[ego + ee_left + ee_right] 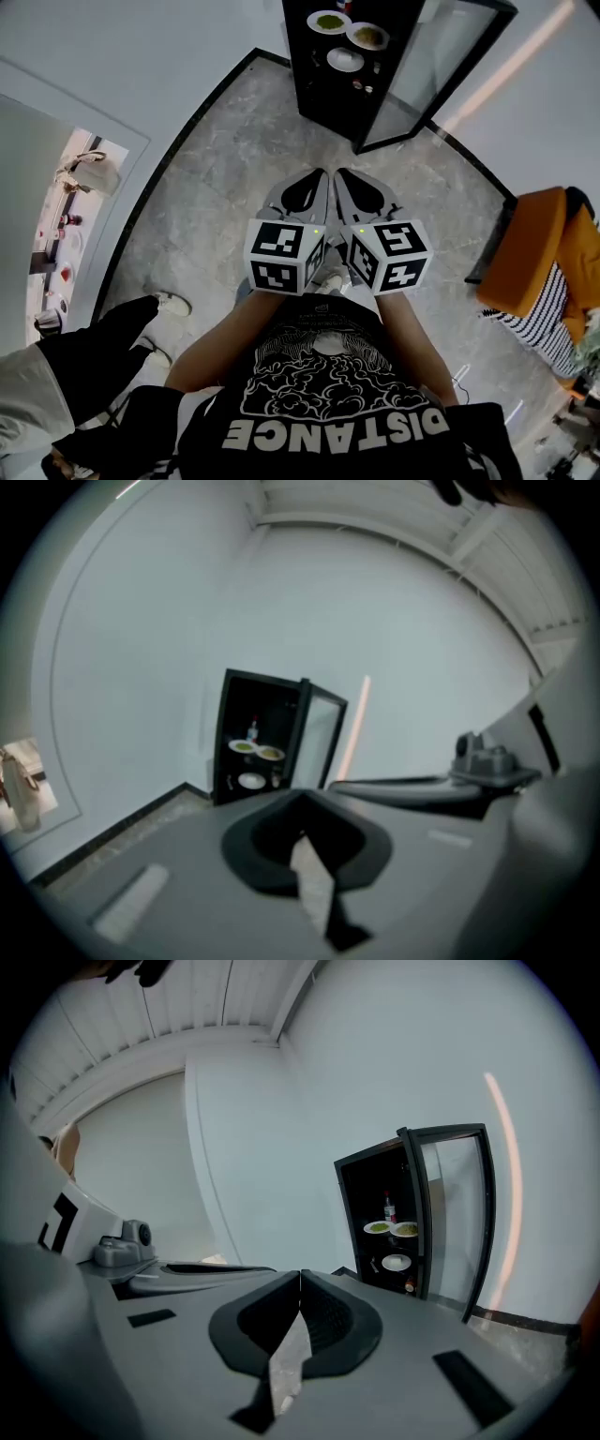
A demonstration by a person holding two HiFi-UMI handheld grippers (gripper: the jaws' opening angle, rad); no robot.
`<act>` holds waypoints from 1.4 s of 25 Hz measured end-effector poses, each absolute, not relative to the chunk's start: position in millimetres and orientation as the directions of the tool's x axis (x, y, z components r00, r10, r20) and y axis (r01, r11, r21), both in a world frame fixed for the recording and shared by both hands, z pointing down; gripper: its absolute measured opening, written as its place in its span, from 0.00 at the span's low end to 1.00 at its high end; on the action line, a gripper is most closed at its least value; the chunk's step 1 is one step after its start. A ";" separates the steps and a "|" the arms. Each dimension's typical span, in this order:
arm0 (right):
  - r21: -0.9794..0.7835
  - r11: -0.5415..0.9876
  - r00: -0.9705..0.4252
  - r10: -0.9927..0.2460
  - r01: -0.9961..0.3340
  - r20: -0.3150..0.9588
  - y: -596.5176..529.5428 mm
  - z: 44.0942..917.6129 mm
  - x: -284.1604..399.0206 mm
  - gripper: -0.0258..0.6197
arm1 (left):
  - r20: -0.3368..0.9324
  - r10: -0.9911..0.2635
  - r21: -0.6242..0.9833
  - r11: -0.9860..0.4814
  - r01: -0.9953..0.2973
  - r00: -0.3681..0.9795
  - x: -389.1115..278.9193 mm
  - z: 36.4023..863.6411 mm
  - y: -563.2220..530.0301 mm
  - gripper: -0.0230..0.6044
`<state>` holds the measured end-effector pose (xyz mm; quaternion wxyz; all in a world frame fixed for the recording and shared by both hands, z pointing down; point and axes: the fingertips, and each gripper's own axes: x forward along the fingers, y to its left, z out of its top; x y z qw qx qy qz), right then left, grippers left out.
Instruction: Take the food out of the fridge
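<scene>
Starting at your left, the left gripper [322, 175] has its fingers pressed together with nothing between them. The right gripper [340, 175], just beside it, is the same, and both point forward from your chest. The fridge [314, 94] stands well apart from both, ahead and a little to the right of their line. Its glass door [441, 52] stands open on the fridge's right side. Inside the fridge, two plates of greenish food [329, 22] sit side by side, with a white plate [345, 59] on the shelf below. Neither gripper is clearly nearer, so you will likely need to step closer before opening either.
</scene>
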<state>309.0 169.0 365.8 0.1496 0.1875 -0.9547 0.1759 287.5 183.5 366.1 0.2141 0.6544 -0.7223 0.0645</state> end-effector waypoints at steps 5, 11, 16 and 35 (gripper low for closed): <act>-0.273 0.872 -0.883 -0.300 -0.407 0.361 156.0 369.8 275.9 0.04 | 0.392 -0.918 0.198 0.142 -0.970 -0.055 253.2 369.2 168.5 0.04; -0.273 0.857 -0.867 -0.321 -0.438 0.382 136.4 376.9 221.8 0.04 | 0.399 -0.917 0.216 0.112 -0.970 -0.018 199.3 375.8 146.9 0.04; -0.283 0.830 -0.848 -0.357 -0.480 0.392 122.3 376.0 177.4 0.04 | 0.408 -0.913 0.223 0.070 -0.972 0.028 153.2 376.7 131.8 0.04; -0.304 0.748 -0.791 -0.460 -0.590 0.403 89.5 371.5 60.6 0.04 | 0.365 -0.918 0.261 -0.058 -0.964 0.154 34.0 367.5 95.8 0.04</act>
